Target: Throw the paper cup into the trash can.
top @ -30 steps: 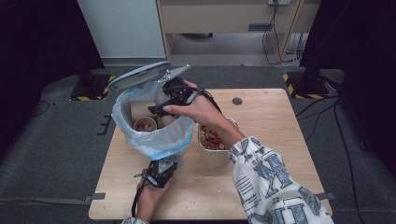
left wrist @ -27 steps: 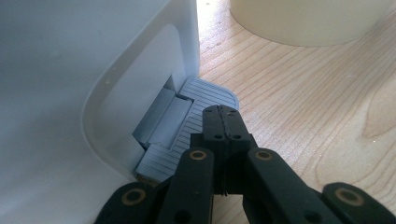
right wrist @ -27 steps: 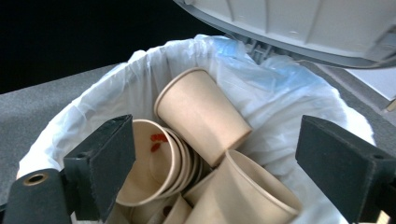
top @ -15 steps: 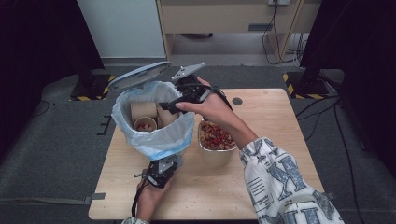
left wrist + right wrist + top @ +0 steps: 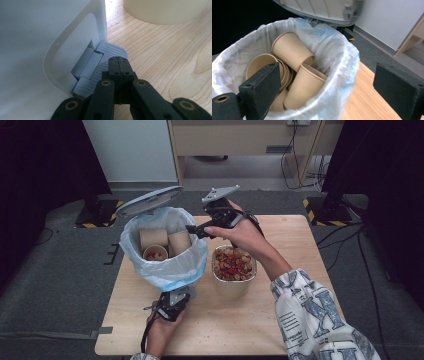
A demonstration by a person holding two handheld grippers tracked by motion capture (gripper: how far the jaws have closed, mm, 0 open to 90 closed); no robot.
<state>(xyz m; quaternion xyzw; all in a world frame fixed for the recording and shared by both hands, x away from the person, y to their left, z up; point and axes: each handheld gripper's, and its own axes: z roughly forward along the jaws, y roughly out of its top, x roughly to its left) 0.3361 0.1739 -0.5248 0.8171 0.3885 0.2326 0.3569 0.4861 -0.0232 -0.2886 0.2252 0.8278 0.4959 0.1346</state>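
A white pedal bin (image 5: 167, 270) with a pale blue liner stands on the table, its grey lid (image 5: 149, 200) raised. Several brown paper cups (image 5: 161, 242) lie inside it; the right gripper view looks down on the cups (image 5: 292, 50). My left gripper (image 5: 172, 302) is shut and its tip (image 5: 120, 63) rests on the bin's ribbed grey pedal (image 5: 100, 70). My right gripper (image 5: 197, 231) hovers just right of the bin's rim. Its jaws have just been opening and they stand wide apart (image 5: 327, 82) with nothing between them.
A round paper bowl (image 5: 233, 281) of mixed nuts and red bits sits right of the bin, under my right wrist. Its pale wall (image 5: 162, 11) shows in the left gripper view. The wooden table (image 5: 300, 245) ends close behind the bin; grey floor surrounds it.
My right gripper has drawn back from over the bin's opening toward the right and a little up, its jaws wider apart. The left gripper has stayed on the pedal.
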